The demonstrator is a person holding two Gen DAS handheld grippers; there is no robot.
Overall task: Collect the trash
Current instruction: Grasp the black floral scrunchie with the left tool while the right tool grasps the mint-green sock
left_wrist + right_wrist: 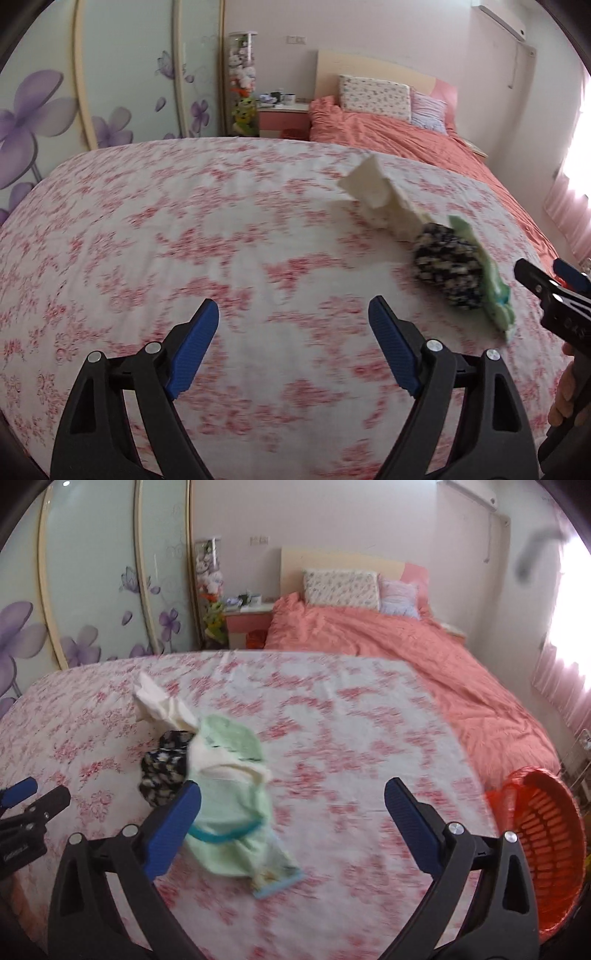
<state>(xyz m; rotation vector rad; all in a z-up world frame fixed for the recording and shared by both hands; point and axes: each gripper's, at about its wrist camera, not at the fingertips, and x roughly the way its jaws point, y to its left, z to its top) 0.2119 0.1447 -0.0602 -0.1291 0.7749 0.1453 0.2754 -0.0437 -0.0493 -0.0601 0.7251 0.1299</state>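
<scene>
Trash lies on a pink-flowered bed sheet (184, 240): a crumpled white paper (373, 192), a dark patterned wad (448, 267) and a pale green wrapper (491, 284). In the right wrist view the same paper (159, 705), wad (164, 764) and green wrapper (232, 797) lie left of centre. My left gripper (293, 354) is open and empty over the sheet, left of the trash. My right gripper (291, 834) is open and empty, its left finger beside the green wrapper. An orange basket (546, 845) lined with a red bag lies tilted at the right.
A salmon duvet (406, 657) with pillows covers the far bed. A pink nightstand (282, 118) with cups stands by the floral wardrobe doors (110, 92). The right gripper shows at the left wrist view's right edge (554, 295).
</scene>
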